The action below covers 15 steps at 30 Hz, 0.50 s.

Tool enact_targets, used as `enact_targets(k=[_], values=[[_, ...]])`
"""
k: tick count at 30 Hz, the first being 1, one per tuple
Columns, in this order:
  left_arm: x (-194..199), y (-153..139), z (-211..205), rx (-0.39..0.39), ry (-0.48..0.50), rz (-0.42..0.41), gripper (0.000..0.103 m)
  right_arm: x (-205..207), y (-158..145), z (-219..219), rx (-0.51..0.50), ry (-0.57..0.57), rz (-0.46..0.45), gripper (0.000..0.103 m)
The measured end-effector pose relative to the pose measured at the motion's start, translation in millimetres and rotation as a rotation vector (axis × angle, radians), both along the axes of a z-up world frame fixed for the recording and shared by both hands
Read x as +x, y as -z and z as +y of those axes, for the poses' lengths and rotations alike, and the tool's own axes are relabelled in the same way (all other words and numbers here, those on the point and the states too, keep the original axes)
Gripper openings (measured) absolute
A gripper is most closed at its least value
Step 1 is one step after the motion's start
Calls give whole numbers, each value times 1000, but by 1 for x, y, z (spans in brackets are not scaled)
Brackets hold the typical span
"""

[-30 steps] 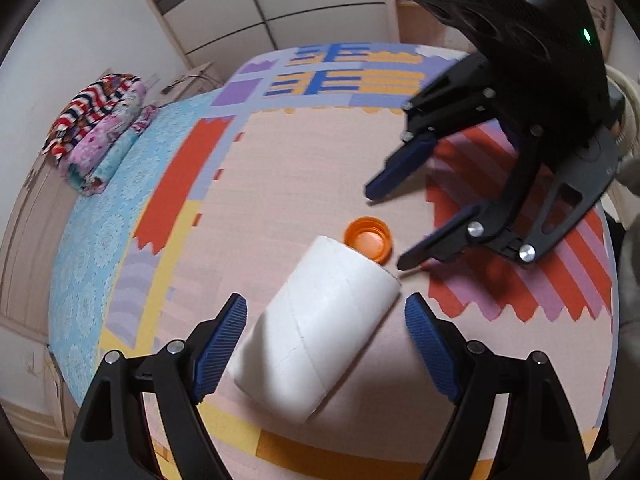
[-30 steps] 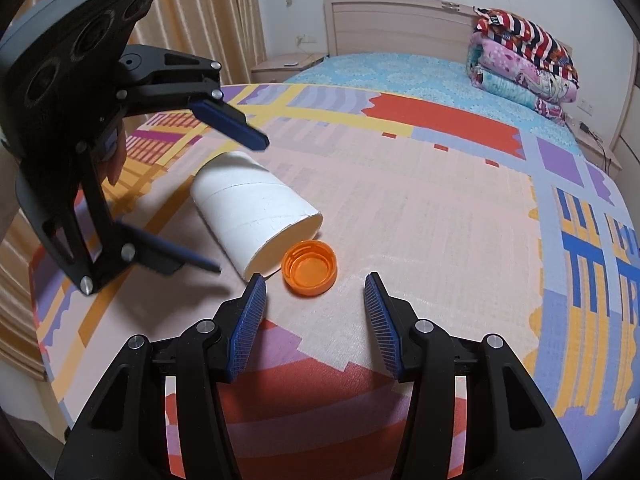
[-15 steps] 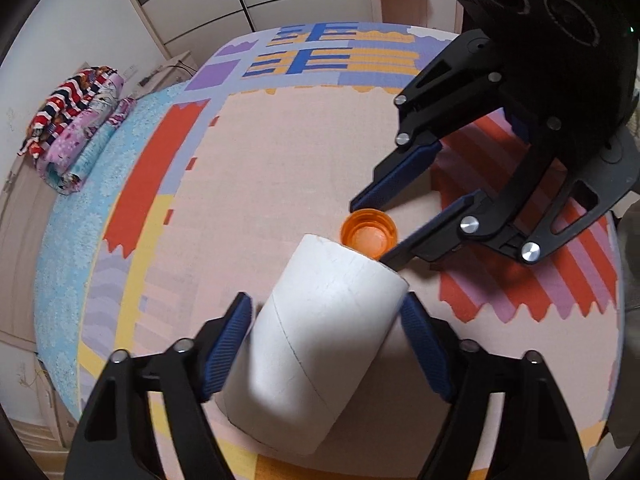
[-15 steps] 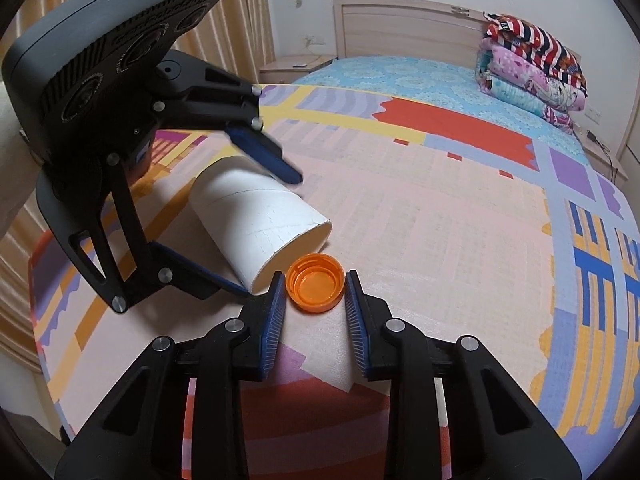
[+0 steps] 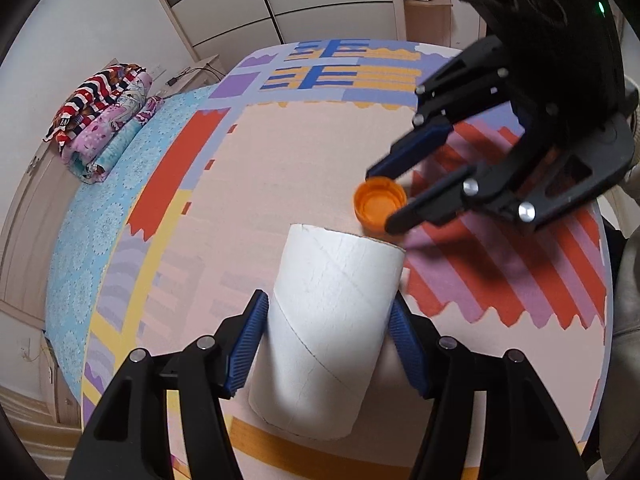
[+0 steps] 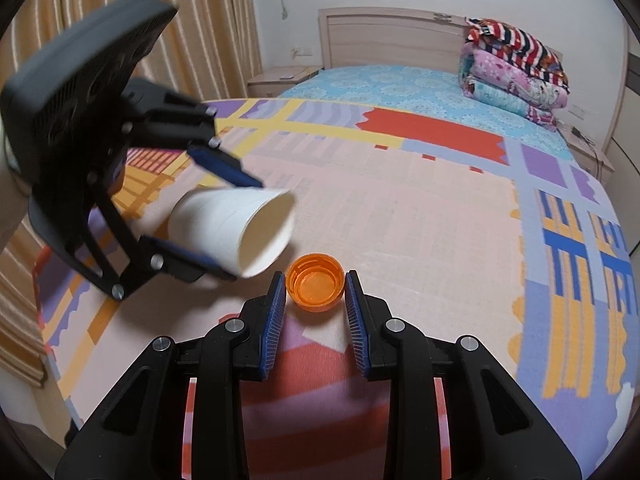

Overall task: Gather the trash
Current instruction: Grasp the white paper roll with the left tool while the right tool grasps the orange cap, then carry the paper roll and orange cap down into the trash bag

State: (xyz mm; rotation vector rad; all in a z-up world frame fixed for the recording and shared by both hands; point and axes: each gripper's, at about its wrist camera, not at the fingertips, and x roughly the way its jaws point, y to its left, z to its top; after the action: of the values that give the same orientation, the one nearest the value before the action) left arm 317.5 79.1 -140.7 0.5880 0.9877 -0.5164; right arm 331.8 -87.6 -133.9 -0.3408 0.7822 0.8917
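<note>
A white paper cup (image 5: 332,320) lies on its side between the blue pads of my left gripper (image 5: 327,304). The jaws are closing and both pads press its sides. In the right wrist view the cup (image 6: 224,232) hangs tilted in the left gripper (image 6: 240,230), open mouth toward the camera, slightly off the bedspread. Just beyond it sits an orange bottle cap (image 5: 380,204), hollow side up. My right gripper (image 6: 315,284) is shut on the cap (image 6: 316,286), one pad on each side; the same gripper (image 5: 382,200) shows at upper right in the left wrist view.
Everything rests on a patterned bedspread (image 6: 400,208) over a bed. Folded blankets (image 6: 516,64) are stacked by the headboard (image 6: 392,40). A nightstand (image 6: 280,80) and curtains (image 6: 180,20) stand at the left, and a wardrobe (image 5: 300,0) behind the bed's foot.
The left jaws narrowed from wide apart onto the cup, which now sits raised and tilted. The right jaws closed from either side onto the orange cap.
</note>
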Motion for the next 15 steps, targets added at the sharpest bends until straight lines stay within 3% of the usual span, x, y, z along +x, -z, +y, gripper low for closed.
enact_targets(k=[15], values=[[-80,-36,-33,-68,-75,-98,59,-51,-25,-22,3,1,-58,30]])
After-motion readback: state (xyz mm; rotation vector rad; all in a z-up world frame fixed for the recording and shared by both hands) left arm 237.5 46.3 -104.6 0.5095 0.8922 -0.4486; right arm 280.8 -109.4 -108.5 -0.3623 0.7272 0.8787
